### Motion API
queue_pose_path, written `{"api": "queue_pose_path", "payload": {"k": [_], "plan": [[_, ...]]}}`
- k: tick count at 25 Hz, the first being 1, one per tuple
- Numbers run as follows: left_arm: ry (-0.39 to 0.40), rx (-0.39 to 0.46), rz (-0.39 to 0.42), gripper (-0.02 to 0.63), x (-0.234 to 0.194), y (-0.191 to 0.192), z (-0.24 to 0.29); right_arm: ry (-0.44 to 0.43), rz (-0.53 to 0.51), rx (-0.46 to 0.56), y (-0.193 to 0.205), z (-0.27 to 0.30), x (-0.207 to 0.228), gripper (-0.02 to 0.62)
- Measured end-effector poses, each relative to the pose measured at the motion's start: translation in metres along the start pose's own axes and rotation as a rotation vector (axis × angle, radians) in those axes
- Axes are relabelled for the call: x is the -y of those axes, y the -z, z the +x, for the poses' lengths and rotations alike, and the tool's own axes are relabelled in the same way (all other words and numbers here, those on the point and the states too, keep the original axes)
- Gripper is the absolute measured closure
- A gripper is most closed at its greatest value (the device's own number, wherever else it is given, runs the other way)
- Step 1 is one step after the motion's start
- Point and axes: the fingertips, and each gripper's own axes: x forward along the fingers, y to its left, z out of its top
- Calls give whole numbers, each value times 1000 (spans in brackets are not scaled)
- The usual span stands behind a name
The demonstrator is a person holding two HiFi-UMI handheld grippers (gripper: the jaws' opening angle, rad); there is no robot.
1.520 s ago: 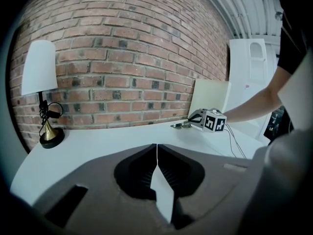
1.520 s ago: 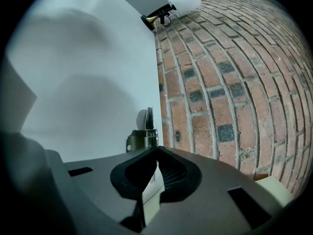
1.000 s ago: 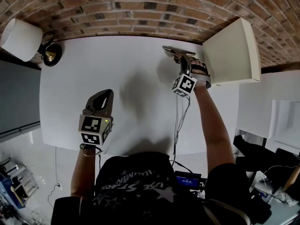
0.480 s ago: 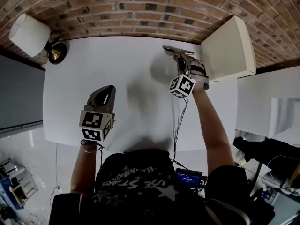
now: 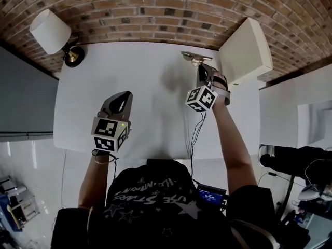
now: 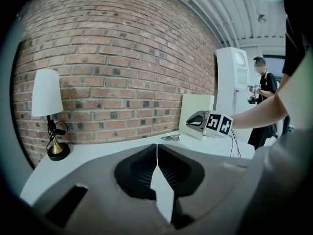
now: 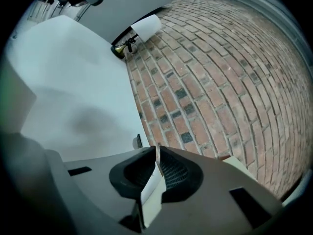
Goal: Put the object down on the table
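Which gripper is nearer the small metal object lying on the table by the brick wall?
Right. The right gripper sits just short of the metal object, jaws together and pointing toward it; the left gripper hangs far off over the near left side of the table.

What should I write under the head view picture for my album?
Left claw and right claw, both shut, above a white table; metal object lies near the brick wall.

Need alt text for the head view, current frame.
From above, a person holds two grippers over a white table by a brick wall; a small metal object lies on the table just beyond the right gripper. The left gripper is nearer the person, and a lamp stands at the far left corner.
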Motion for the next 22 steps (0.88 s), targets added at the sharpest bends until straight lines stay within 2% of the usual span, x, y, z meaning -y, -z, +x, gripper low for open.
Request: {"api": "queue_pose_path", "payload": {"k": [4, 7, 14, 22], "plan": [[11, 28, 9, 584, 11, -3, -24, 29, 82, 12, -9, -36, -1, 592], [21, 37, 9, 584, 19, 0, -44, 24, 128, 31, -19, -64, -10, 592], [39, 61, 15, 584, 39, 13, -94, 33, 183, 91, -45, -133, -32, 594], [63, 69, 24, 584, 59, 38, -151, 56, 356, 84, -53, -204, -55, 594]]}}
